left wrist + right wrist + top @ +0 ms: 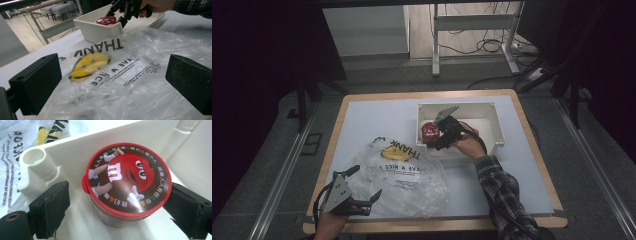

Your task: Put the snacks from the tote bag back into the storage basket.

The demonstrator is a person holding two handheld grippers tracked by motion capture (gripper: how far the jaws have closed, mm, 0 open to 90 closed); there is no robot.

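Bag: clear plastic bag (pixel 404 175) spread near-left, touching my bin's corner.
Bin: white bin (pixel 494 125) holds red-lidded tub (pixel 128 182).
Right gripper (pixel 443 131): jaws apart around tub.
Left gripper (pixel 364 192): jaws apart over bag.

The table (pixel 377 115) is lit from above while the surroundings are left dark. Glare is seen on the plastic bag (pixel 140 82) and lid (pixel 127 178). Near jaws are blurred.
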